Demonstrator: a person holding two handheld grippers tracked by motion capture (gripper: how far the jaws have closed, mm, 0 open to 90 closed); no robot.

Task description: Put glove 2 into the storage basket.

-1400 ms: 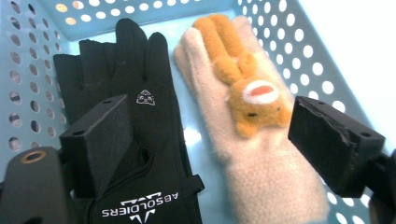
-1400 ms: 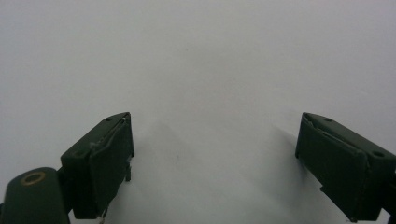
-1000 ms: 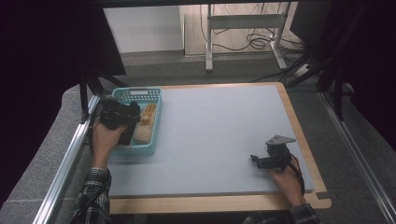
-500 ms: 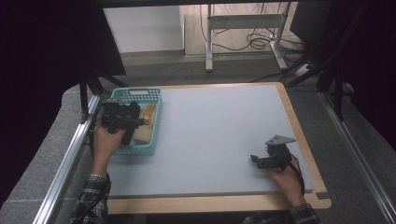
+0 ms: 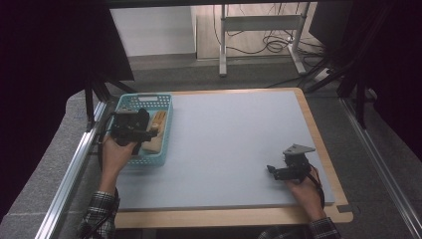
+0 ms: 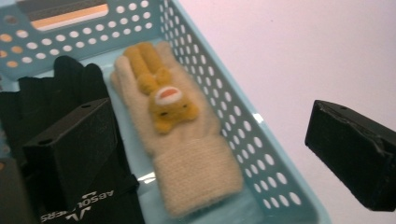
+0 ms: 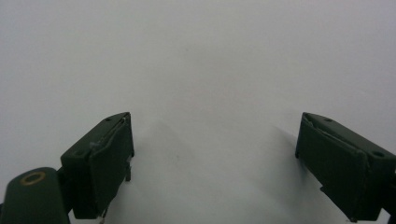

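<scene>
The left gripper (image 6: 210, 154) hangs over the blue basket (image 6: 261, 140), jaws wide apart. The cream glove (image 6: 182, 135) lies between and beyond them, cuff nearest, fingers pointing away, a black glove (image 6: 60, 88) alongside. The right gripper (image 5: 291, 169), well off on the table (image 5: 224, 134), also gapes empty.

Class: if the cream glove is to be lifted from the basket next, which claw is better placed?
Left. The left claw hangs open over the basket, straddling the cream glove; the right claw sits across the table.
</scene>
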